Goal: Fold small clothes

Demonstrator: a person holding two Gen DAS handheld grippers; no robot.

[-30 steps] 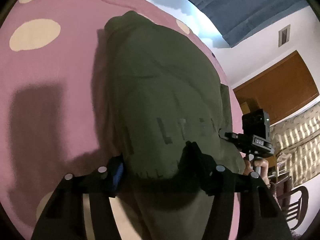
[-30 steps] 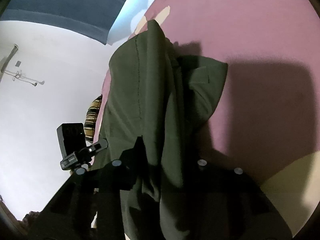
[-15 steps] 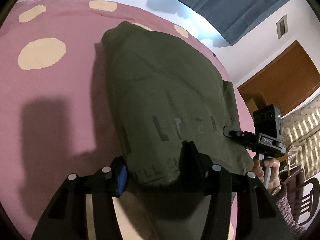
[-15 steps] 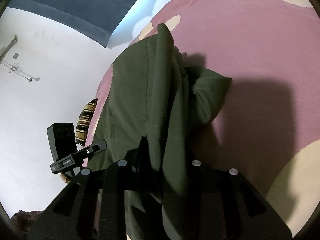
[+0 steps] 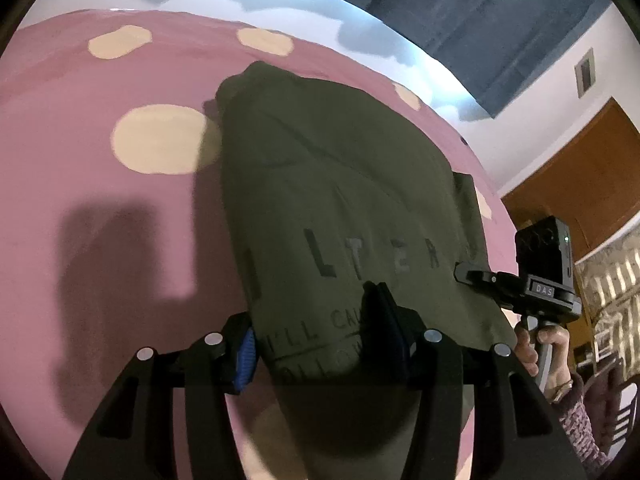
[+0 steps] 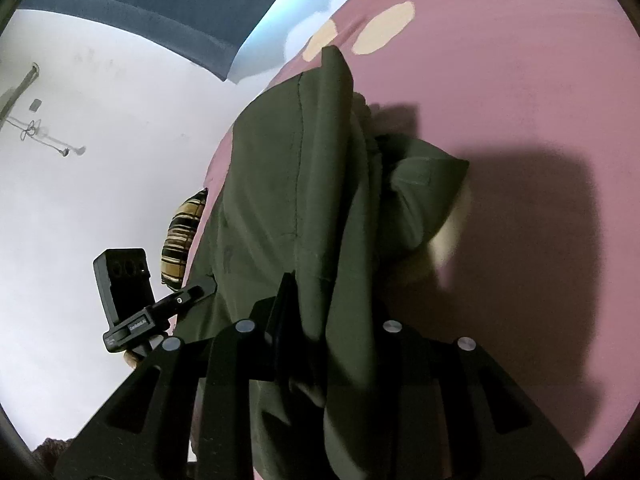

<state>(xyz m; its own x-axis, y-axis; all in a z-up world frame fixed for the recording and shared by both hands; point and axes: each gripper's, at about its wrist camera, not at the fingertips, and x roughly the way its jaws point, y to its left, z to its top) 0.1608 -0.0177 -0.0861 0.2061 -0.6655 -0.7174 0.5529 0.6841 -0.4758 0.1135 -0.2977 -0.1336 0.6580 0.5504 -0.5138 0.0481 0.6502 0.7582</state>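
An olive green T-shirt [image 5: 340, 208] with dark lettering hangs lifted over the pink bedsheet [image 5: 80, 200]. My left gripper [image 5: 320, 340] is shut on its near edge, with cloth bunched between the fingers. My right gripper [image 6: 336, 328] is shut on the shirt's other side [image 6: 288, 184], where folds hang down to the right. The far end of the shirt touches the sheet. Each gripper shows in the other's view: the right one [image 5: 536, 280] at the shirt's right edge, the left one [image 6: 132, 304] at its left edge.
The pink sheet has cream dots [image 5: 160, 144]. A striped pillow [image 6: 184, 236] lies at the bed's edge. A blue curtain [image 5: 500, 20], white wall, wooden door [image 5: 580, 184] and a chair [image 5: 616, 400] stand beyond the bed.
Both grippers have pulled back and lifted with the shirt. More sheet and dots show beyond it, and the lettering is more spread out.
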